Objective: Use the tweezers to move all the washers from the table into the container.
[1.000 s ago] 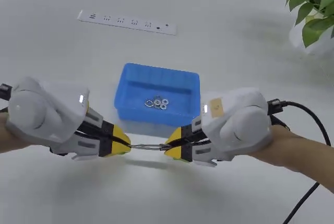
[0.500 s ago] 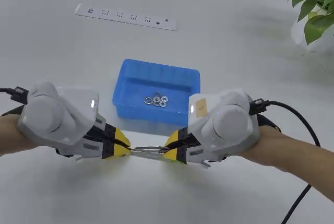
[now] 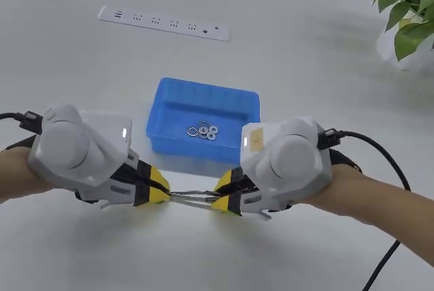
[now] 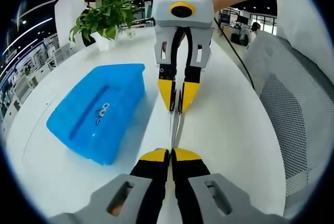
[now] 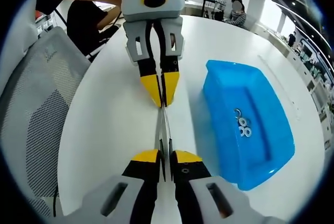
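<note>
You are clamping your left tool (image 3: pixel 161 192) on one end of the slim silver metal tweezers (image 3: pixel 193 197) (probably springy and slippery, so grip the flat arms). Your right tool (image 3: pixel 222 200) is pinching the other end. The small steel washers (image 3: pixel 203 130) are lying in the blue plastic container (image 3: pixel 183 148) beyond.

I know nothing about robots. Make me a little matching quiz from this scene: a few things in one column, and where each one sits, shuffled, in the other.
Things:
1. washers
2. tweezers
3. power strip
4. plant

Places:
A. far side of the table, beyond the container
B. inside the blue container
C. upper right corner of the head view
D. held between the left gripper and the right gripper

Pairs: 1-B, 2-D, 3-A, 4-C
</note>
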`<state>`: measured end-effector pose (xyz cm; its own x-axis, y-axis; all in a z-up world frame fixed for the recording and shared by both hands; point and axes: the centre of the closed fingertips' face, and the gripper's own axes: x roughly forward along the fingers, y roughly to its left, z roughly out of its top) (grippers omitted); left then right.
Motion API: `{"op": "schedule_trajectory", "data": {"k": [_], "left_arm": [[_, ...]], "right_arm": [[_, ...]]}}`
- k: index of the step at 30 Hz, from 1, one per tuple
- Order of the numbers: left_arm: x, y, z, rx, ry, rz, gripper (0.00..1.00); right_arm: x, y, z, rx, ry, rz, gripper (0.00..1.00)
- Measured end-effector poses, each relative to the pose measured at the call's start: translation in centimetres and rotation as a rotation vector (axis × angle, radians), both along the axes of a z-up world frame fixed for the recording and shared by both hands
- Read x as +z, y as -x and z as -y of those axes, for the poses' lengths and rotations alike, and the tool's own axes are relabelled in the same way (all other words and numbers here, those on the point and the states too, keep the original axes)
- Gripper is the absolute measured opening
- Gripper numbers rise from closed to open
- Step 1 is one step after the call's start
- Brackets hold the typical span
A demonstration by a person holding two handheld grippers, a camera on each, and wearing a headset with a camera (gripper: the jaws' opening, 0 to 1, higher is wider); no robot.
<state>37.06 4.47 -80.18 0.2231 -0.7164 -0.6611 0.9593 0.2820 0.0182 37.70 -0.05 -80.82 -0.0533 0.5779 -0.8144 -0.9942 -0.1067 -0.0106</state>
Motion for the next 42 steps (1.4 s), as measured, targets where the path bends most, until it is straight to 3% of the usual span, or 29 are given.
{"op": "schedule_trajectory", "data": {"k": [8,16,22,27,29,32,33,36,42], "left_arm": [[0.0,0.1,0.0,0.009,0.005,-0.023,0.07],[0.0,0.0,0.0,0.017,0.010,-0.040,0.07],[0.7,-0.2,-0.2,0.048,0.033,-0.039,0.17],[1.7,-0.2,-1.0,0.121,0.050,-0.035,0.26],[2.6,-0.3,-1.4,0.169,0.075,0.004,0.30],[4.1,0.2,-1.6,0.218,0.123,0.025,0.36],[4.9,0.3,-1.7,0.247,0.148,0.040,0.40],[6.1,0.6,-2.4,0.313,0.169,0.079,0.59],[7.9,1.6,-3.8,0.413,0.162,0.125,0.90]], "right_arm": [[0.0,0.1,0.0,-0.024,0.016,-0.037,0.12],[-0.1,0.4,0.3,-0.013,0.033,-0.036,0.14],[0.2,0.1,0.8,-0.033,0.023,-0.014,0.18],[2.0,-0.8,1.0,-0.137,-0.080,-0.015,0.22],[2.9,-1.0,1.2,-0.187,-0.133,-0.011,0.24],[4.5,-0.9,1.8,-0.225,-0.210,0.006,0.28],[5.0,-1.0,2.1,-0.239,-0.226,0.020,0.29],[6.6,-1.0,3.3,-0.283,-0.281,0.083,0.33],[9.6,-0.9,4.8,-0.334,-0.353,0.198,0.49]]}}
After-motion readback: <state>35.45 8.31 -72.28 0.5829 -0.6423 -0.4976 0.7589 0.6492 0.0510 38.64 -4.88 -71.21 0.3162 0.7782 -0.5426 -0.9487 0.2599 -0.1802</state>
